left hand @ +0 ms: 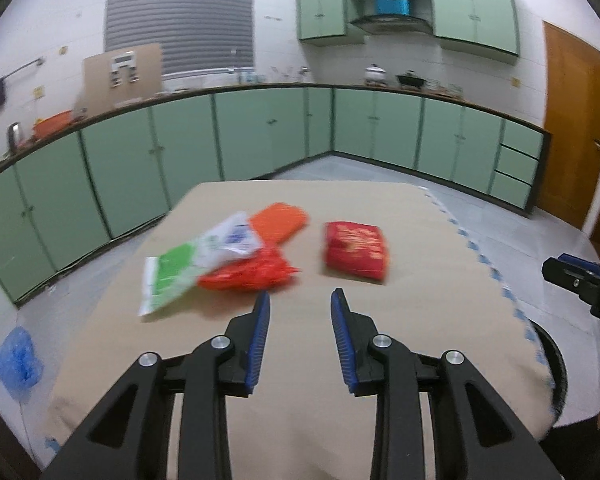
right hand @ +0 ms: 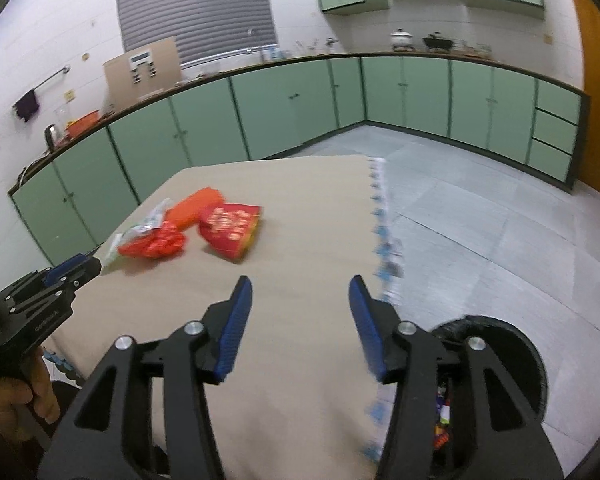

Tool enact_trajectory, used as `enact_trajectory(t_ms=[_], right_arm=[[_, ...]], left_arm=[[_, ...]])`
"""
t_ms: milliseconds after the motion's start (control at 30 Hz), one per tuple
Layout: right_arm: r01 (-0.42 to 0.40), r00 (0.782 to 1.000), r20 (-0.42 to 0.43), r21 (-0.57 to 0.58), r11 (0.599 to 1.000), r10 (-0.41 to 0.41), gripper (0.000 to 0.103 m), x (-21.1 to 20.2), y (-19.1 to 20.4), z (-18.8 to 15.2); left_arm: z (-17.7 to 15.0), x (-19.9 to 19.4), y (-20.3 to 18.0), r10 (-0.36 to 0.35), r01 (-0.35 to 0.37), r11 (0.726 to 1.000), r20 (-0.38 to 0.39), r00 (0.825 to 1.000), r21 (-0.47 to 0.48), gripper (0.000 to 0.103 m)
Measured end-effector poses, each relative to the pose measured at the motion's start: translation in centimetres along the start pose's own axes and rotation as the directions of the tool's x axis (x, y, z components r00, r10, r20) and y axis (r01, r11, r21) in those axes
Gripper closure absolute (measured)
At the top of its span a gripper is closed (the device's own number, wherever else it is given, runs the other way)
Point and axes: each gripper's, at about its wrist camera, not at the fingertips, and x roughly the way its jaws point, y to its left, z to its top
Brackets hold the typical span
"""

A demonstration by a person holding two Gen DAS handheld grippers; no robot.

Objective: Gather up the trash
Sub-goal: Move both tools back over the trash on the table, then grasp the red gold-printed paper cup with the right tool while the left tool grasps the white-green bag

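Clearly both views are smeared by motion, so print on the wrappers cannot be read. In the left wrist view the left gripper (left hand: pixel 300 300) fills the lower centre, its 2 blue-padded fingers apart with nothing between them, over the beige table (left hand: pixel 300 400). Just above the fingertips lies the trash: a crumpled red wrapper (left hand: pixel 248 274) at centre left, partly covering a white and green bag (left hand: pixel 188 266) whose lower end points toward the left edge, an orange packet (left hand: pixel 278 222) behind them, and a red packet (left hand: pixel 356 250) with gold markings lying apart at centre right. How the orange packet meets the pile is hard to tell — its near end is covered.

At the right edge of that view only the tip of the right gripper (left hand: pixel 580 284) shows, the rest cut off. In the right wrist view the right gripper (right hand: pixel 300 292) is plain at lower centre, fingers spread wider than the left pair and empty, above the table's right edge. A black round bin (right hand: pixel 500 344) sits at lower right, largely hidden behind the right finger — small coloured scraps show inside. At lower left a hand (right hand: pixel 16 396) grips the left gripper's handle, partly cropped.
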Motion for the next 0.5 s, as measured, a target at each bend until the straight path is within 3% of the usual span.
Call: enact_trajectory(t_ms=[333,500], right_arm=[[-0.045,0.999,-0.020,-0.021,0.999,0.045,0.050,5.1,6.8,1.6],[-0.029,0.999,-0.029,-0.005,1.000,0.029,0.041,7.7,8.3,2.2]], left_arm=[[-0.7,1.7,5.3,0.040,-0.040,0.998,0.002,0.999,-0.041,0.071],[-0.5,3.5,7.2,0.043,-0.043,0.998,0.000,0.999,-0.046,0.071]])
